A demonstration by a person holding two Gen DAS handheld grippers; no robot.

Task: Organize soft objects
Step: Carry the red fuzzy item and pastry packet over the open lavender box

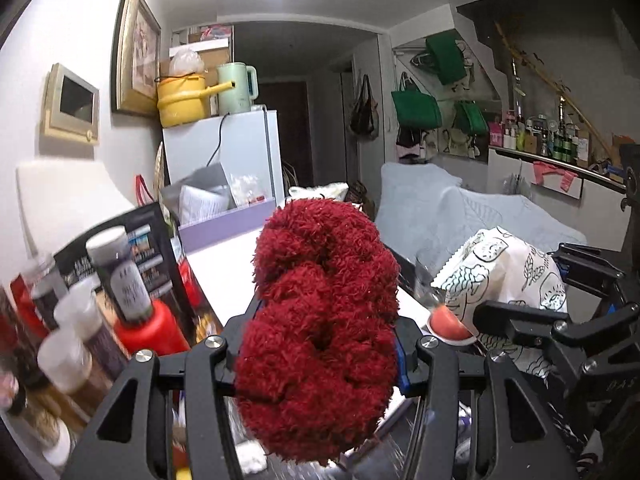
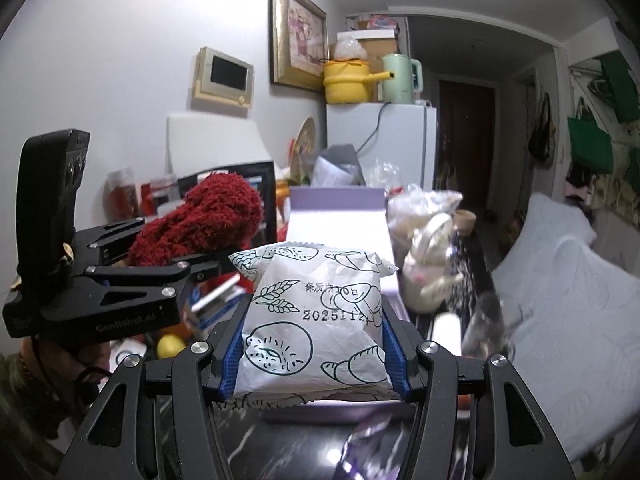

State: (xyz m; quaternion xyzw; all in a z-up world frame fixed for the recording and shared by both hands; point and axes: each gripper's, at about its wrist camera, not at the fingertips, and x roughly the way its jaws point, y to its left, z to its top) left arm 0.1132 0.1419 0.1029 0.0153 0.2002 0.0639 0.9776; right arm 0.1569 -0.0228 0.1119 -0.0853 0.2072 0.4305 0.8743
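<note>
1. Left wrist view: the left hand-held gripper (image 1: 320,344) is clamped on a red fluffy toy (image 1: 320,320), which bulges well beyond both fingers and is held up off the counter (image 1: 224,256); the toy is compressed at its middle, so the squeeze is best kept steady and no harder; a light purple box (image 1: 224,228) lies ahead on the counter, and it is judged the likely place for the soft things; jars (image 1: 120,280) stand crowded at the left, so the path is best kept to the right of them.

2. Right wrist view: the right hand-held gripper (image 2: 314,344) is closed on a white printed bread packet (image 2: 316,320), gripped by its two sides between the blue pads (image 2: 232,360) and carried above the counter (image 2: 280,440); the packet is air-filled and slippery, so a level carry without jolts is advised; the left hand-held gripper (image 2: 208,256) with the toy (image 2: 200,220) is seen just beside at the left, so the two loads are best kept apart; the box (image 2: 336,208) lies straight ahead, with a plush rabbit (image 2: 428,268) and a bag (image 2: 424,208) close at its right edge, to be cleared on approach; release is best made low over the box.
</note>
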